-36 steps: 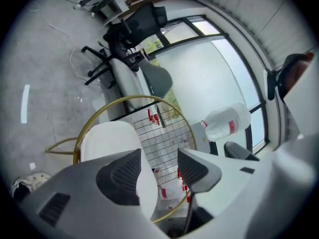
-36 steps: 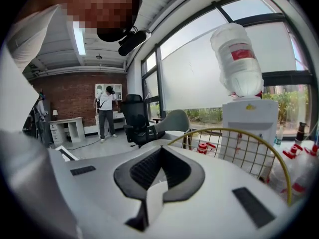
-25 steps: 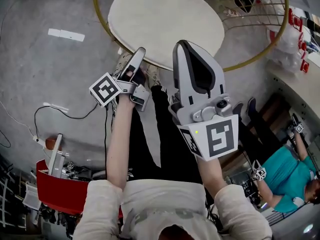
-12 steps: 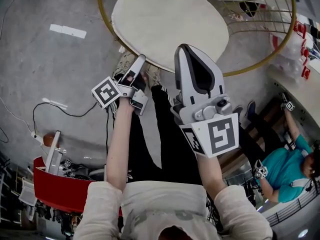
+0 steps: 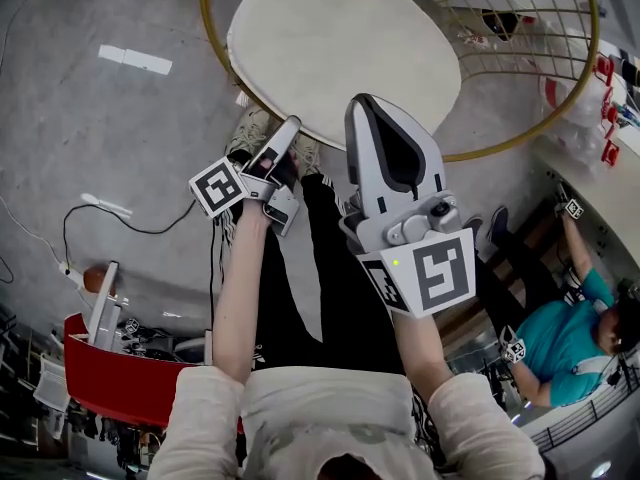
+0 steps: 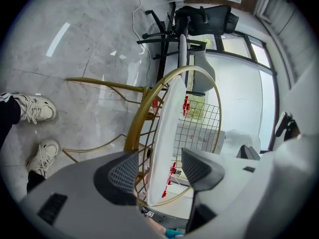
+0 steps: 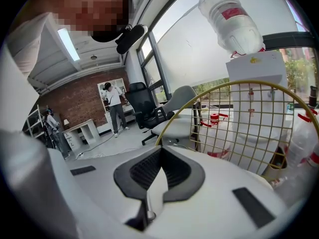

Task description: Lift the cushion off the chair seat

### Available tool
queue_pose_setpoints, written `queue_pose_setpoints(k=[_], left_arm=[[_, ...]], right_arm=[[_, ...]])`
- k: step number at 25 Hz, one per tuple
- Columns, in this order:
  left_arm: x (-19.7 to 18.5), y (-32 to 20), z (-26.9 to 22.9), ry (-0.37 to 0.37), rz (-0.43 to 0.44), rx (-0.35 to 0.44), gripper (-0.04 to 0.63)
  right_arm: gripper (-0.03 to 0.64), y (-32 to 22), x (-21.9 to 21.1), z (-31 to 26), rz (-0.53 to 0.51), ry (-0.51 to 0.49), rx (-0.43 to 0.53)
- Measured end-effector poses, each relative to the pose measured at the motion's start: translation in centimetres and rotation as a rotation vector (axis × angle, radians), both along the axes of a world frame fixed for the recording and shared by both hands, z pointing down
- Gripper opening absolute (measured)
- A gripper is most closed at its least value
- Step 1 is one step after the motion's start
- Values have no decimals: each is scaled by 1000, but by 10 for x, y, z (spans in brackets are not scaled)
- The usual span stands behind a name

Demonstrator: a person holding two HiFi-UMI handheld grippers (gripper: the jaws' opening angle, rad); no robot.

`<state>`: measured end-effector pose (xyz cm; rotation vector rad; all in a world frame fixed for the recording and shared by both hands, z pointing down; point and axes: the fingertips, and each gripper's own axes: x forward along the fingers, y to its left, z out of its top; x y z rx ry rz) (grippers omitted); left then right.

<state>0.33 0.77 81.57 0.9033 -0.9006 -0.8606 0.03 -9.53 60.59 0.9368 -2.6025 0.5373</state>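
Note:
A round cream cushion [image 5: 340, 43] lies on the seat of a gold wire chair [image 5: 520, 118]. My left gripper [image 5: 290, 126] is open at the cushion's near edge, just above the person's shoes. In the left gripper view the cushion [image 6: 165, 128] shows edge-on beyond the spread fingers [image 6: 122, 176], not touched by them. My right gripper [image 5: 366, 103] is held higher, over the cushion's near right edge, and is shut on nothing. In the right gripper view its pads [image 7: 149, 171] meet, with the chair's wire back [image 7: 249, 118] behind them.
A red bin [image 5: 120, 383] and a floor cable [image 5: 120, 218] are at the left. At the right sits a person in a teal shirt [image 5: 560, 338]. Office chairs [image 6: 199, 19] stand beyond the gold chair. A water jug [image 7: 229, 19] stands behind the wire back.
My left gripper has edged slightly towards the cushion's near edge. The right gripper has hardly moved. The person in teal has raised an arm.

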Motion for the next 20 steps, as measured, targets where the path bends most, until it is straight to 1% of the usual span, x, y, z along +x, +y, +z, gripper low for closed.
queue_pose_setpoints(k=[10,11,13,14,17,20], left_arm=[[23,-31,-4,45,23,53,272],[25,-34,-3,36,35,57,272],[26,-35,2,-11,78,61,272],[27,-35,2,-13,88,63,272],[30,-39,-6,48,73,82,272],[30,-43,-5,38,86,94,272]], right_arm=[[14,-2,2,3,4,-7,-13],[14,-2,2,4,3,-7,-13],[14,-2,2,4,1,-9,-12],[14,-2,1,4,-1,-9,-12],[14,-1,1,5,-6,-10,-14],[14,0,0,6,-5,-15,-21]])
